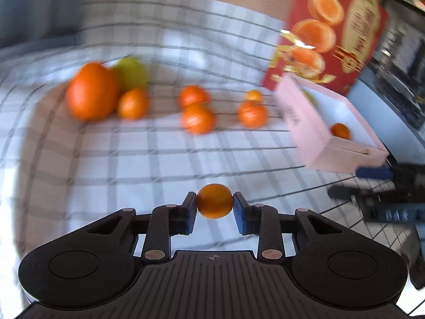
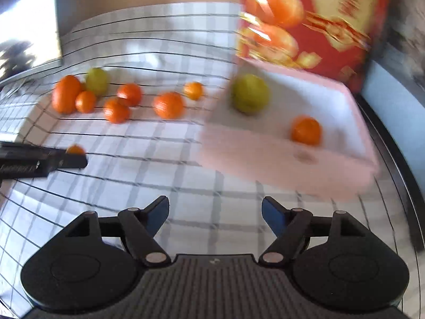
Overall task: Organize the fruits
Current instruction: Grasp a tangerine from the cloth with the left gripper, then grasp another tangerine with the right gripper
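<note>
My left claw point(image 1: 214, 202) clenched a small orange point(image 1: 214, 201), and the pink box point(image 1: 313, 133) lay ahead to its right, nearer my released right claw point(image 2: 215, 216).

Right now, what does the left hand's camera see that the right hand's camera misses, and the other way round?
Only the left wrist view shows the left gripper squeezing a small orange head-on. Only the right wrist view shows the right gripper open and empty, and the green fruit fully visible inside the pink box. Both show the loose fruit on the checked cloth, the pink box and the red carton.
</note>
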`<state>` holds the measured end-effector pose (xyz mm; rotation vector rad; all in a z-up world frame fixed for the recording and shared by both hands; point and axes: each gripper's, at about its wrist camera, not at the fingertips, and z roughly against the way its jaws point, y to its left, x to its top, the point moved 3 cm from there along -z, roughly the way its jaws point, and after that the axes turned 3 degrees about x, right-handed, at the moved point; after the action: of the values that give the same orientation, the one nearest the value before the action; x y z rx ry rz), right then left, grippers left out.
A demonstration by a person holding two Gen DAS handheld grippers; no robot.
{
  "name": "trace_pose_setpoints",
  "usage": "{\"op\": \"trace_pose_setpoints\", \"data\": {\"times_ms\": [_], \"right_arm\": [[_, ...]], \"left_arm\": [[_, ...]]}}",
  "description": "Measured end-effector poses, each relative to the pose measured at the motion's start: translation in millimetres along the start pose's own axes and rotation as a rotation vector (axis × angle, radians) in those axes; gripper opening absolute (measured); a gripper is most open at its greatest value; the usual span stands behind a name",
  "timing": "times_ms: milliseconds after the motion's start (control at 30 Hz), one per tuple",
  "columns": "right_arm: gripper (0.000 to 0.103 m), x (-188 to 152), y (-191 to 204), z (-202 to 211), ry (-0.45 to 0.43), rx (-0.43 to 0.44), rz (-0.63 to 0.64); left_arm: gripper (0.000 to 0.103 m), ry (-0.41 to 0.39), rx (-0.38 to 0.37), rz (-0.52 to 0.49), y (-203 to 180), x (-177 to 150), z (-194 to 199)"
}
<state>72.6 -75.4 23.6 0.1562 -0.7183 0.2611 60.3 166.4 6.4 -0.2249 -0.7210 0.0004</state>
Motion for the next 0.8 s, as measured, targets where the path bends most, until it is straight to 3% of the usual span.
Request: {"op": "trace_pose_setpoints", "data": {"times_ms": [233,400,633,767,800], "right_arm": [[0.077,58.7,74.6,-46.4,-0.012,0.154,0.116],[0.077,96.6,121.5,-97.9,0.036,0.18,0.111],[0.077,115.7,137.9,-156.8,0.132,0.145,0.02],[0.064,117.5,145.4,-159.1,0.115,0.122,0.085],[0.054,117.7,146.0,-158.4,0.108,0.108,0.106]], "left_arm": [[0.034,0.002,0.042,0.142,42.6,-23.7,29.8],[0.034,-0.016,0.056,0.177,54.4,-30.4,47.1],[0.034,-0.01,0.07,0.235,70.1,-43.8,65.3],[0.034,0.004,0.08,0.243,75.0,-46.7,64.3],[0.034,0.01,0.079,0.239,74.8,-46.7,62.8]]}}
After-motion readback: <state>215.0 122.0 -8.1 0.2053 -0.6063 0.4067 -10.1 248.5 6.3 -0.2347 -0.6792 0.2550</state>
